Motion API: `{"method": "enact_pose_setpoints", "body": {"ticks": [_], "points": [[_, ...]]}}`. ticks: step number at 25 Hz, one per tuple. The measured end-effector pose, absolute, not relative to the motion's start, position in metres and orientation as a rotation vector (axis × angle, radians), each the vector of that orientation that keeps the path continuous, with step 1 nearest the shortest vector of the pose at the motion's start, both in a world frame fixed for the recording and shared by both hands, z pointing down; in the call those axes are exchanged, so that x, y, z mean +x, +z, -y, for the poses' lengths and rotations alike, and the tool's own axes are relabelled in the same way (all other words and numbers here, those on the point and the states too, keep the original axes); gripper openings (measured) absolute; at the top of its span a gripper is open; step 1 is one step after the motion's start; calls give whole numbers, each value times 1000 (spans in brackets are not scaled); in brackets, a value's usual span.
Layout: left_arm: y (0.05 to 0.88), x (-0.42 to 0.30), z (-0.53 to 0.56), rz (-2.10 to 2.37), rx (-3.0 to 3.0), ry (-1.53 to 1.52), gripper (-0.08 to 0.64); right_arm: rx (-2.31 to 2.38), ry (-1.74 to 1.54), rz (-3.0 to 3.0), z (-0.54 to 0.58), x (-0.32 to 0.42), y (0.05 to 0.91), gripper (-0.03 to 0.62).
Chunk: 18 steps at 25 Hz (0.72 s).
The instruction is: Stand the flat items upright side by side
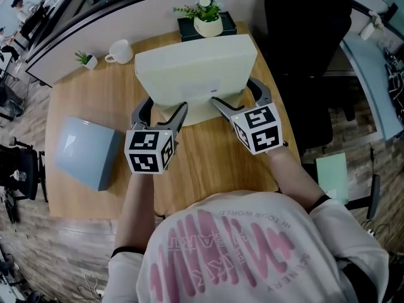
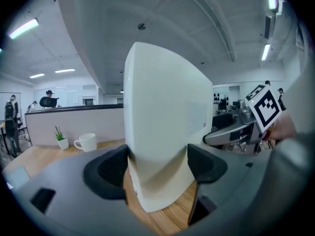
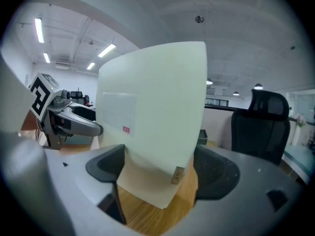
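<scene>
A large cream flat box [image 1: 196, 71] is tipped up on its near edge in the middle of the wooden table [image 1: 208, 163]. My left gripper [image 1: 162, 109] holds its near left part, and the pads press both faces of the cream box [image 2: 162, 132] in the left gripper view. My right gripper [image 1: 235, 92] grips the near right part the same way, with the cream box [image 3: 152, 117] filling the gap between its pads. A light blue flat box [image 1: 85, 150] lies flat at the table's left.
A white mug [image 1: 120, 51] and a tiny potted plant [image 1: 85, 59] stand at the back left. A flowering plant [image 1: 207, 16] sits on a dark box [image 1: 189, 29] behind the cream box. A black chair [image 1: 309, 55] stands to the right.
</scene>
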<state>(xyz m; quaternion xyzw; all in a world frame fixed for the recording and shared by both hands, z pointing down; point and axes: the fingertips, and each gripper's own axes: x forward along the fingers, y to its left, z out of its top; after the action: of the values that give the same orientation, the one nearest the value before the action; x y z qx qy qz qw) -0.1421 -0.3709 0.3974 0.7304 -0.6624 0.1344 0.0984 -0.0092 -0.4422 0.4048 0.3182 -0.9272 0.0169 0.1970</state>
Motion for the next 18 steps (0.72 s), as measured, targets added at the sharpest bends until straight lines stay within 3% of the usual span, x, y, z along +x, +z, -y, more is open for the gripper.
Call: {"method": "enact_pose_setpoints", "body": {"ticks": [18], "points": [[407,-145,368,1940,2153,507,399,869,30,2571,437,-13,408,476]]}}
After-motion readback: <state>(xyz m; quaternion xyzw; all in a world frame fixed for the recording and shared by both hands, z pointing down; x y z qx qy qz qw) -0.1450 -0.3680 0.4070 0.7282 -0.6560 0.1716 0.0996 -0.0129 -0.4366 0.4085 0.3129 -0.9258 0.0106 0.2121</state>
